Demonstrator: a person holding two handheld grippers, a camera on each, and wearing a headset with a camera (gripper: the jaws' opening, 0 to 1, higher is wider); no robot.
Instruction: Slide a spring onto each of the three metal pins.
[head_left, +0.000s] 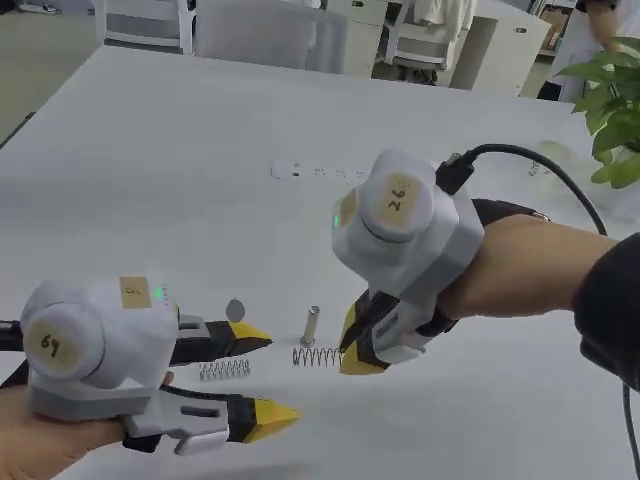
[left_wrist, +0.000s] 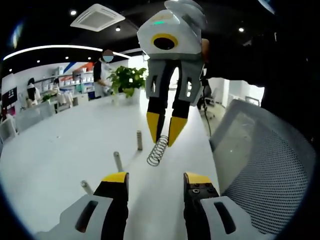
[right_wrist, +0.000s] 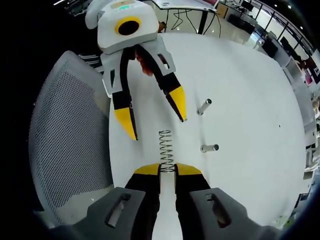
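Over the white tabletop (head_left: 150, 200) the left gripper (head_left: 266, 374) hovers, fingers apart. The right gripper (right_wrist: 167, 170) has its fingers clamped on one end of a thin wire spring (right_wrist: 165, 145), held low beside an upright pin (head_left: 311, 325) — pinched at its tip, the floppy coil could sag off-axis and snag — or topple the pin
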